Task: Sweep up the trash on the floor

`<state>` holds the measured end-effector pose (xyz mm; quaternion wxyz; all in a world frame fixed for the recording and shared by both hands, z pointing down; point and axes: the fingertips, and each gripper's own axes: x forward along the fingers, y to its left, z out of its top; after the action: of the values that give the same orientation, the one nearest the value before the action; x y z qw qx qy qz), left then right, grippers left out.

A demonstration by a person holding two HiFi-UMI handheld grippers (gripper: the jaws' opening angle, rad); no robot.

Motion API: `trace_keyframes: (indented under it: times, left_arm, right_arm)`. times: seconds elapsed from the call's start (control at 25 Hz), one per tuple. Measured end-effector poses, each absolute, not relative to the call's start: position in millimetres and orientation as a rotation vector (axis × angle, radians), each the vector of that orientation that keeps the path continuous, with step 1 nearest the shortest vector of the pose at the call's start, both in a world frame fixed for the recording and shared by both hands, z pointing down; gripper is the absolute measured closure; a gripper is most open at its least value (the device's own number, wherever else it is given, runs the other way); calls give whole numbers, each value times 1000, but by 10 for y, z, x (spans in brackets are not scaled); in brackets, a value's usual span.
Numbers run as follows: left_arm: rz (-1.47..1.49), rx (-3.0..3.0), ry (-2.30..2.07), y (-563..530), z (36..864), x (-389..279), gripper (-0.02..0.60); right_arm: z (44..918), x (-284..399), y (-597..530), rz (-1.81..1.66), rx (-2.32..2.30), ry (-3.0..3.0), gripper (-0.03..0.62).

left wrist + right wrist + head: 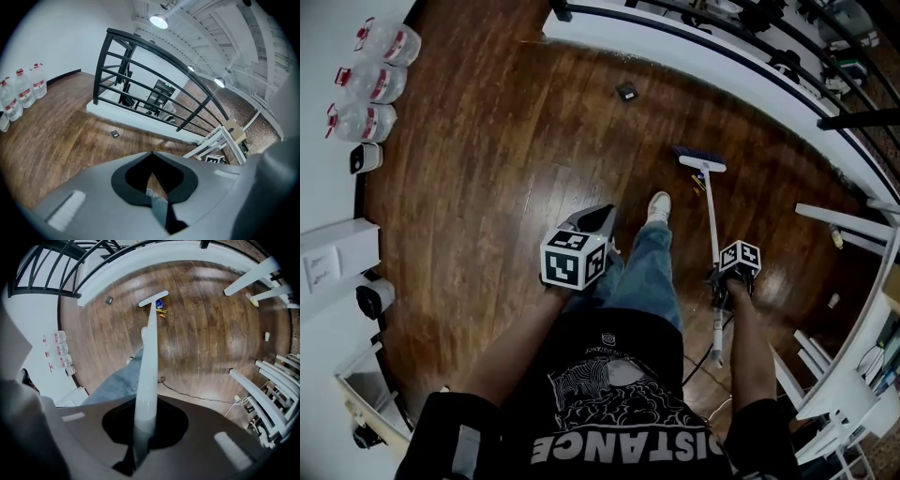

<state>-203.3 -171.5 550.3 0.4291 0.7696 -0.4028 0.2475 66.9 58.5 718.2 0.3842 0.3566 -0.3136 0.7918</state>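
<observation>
Right gripper view: broom handle (149,357) between jaws

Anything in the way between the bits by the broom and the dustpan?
Yes. The person's shoe is planted on the floor between the bits by the broom and the dustpan. The rest of that stretch is bare wood floor, with nothing else visible on it.

The trash (160,303) by the broom (149,348) head was too small to name, likewise a dark square (626,91) farther off; the cube (574,258) hid most of the dustpan (592,219).
</observation>
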Motion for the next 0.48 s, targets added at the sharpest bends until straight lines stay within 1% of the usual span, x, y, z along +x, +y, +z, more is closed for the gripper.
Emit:
trace_keyframes:
  times: [0.2,0.48]
  left_arm:
    - [599,1934,-991,-1679,5477,-2064,577]
    - [562,1930,-994,-1735,5455,-2077,577]
  right_arm:
    - [7125,645,747,1993,918,-786,594]
    - [6993,671,626,1949,934,-796,594]
